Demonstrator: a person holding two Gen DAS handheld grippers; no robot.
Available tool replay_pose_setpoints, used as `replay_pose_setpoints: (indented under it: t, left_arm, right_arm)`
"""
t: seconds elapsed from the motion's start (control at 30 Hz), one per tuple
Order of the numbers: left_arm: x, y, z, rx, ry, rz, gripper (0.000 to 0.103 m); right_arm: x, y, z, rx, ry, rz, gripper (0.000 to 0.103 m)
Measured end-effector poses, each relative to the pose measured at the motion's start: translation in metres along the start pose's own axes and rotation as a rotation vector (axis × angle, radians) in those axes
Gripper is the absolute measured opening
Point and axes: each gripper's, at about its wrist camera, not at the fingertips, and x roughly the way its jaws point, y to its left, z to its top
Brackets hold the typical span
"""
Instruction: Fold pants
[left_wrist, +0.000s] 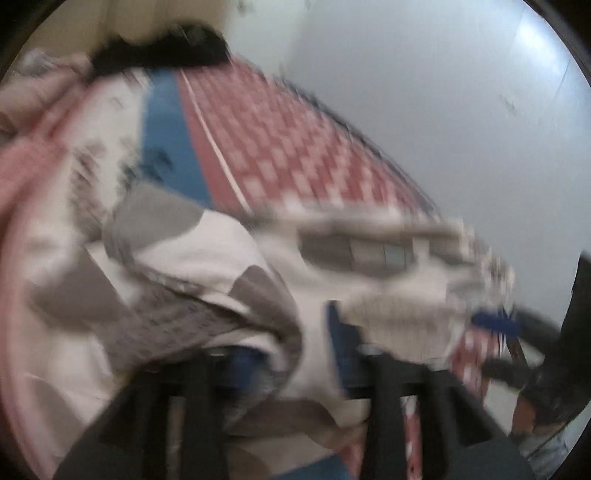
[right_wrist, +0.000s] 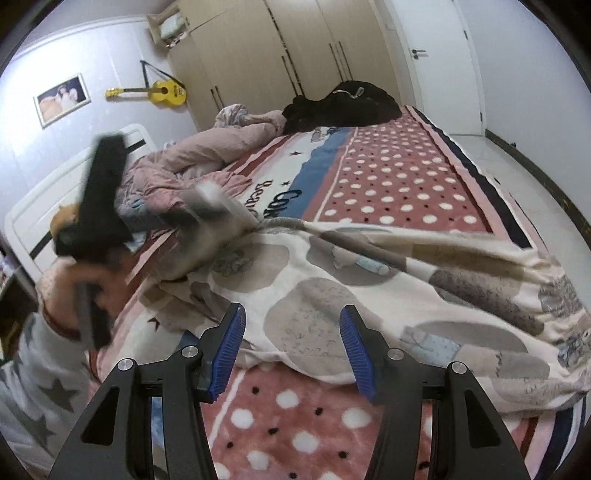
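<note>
Right now the right gripper (right_wrist: 293, 347) holds nothing — its blue pads (right_wrist: 225, 350) stand parted, with the near hem of the pants (right_wrist: 332, 295) lying just beyond and between them, resting on the dotted pink blanket (right_wrist: 399, 184). From those fingers the cream, grey-patched pants stretch away to the right and to the upper left, so their long axis runs crosswise to the fingers, not along them. Off to the left and higher, the left gripper (right_wrist: 207, 206) is a blur; cloth seems lifted toward it, but whether it grips that end I cannot tell. Its own view is smeared too, with patterned fabric bunched close over its fingers. I judge the right hand the better placed for the near edge. Farther out lie a pink duvet (right_wrist: 207, 147) and a dark heap of clothes (right_wrist: 343, 103); no container is in sight.
</note>
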Motion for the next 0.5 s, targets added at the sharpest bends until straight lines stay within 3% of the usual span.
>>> replay_pose_setpoints:
  t: [0.1,0.2,0.27,0.3,0.37,0.43,0.5]
  left_arm:
    - [-0.023,0.000,-0.010,0.002,-0.030,-0.060,0.061]
    - [-0.079,0.016,-0.015,-0.034,-0.105,-0.147,0.081]
    - [-0.105,0.018,-0.019,-0.023,-0.157,-0.142,0.085]
    - [-0.118,0.023,-0.023,-0.020,-0.179,-0.119,0.085]
    - [-0.144,0.046,-0.036,-0.036,-0.214,-0.004,0.085]
    - [-0.150,0.067,-0.046,-0.046,-0.226,0.119,0.085]
    - [-0.143,0.084,-0.056,-0.076,-0.200,0.169,0.085]
  right_arm:
    - [0.005,-0.005,-0.005,0.002,0.024,-0.009,0.049]
    - [0.013,-0.006,-0.004,-0.002,0.044,-0.012,0.049]
    - [0.022,0.000,0.002,-0.012,0.048,0.001,0.051]
    - [0.026,0.003,0.004,-0.017,0.047,0.006,0.051]
    - [0.039,0.019,0.014,-0.043,0.036,0.026,0.059]
    - [0.052,0.040,0.025,-0.079,0.021,0.047,0.062]
    - [0.071,0.065,0.037,-0.133,0.010,0.056,0.069]
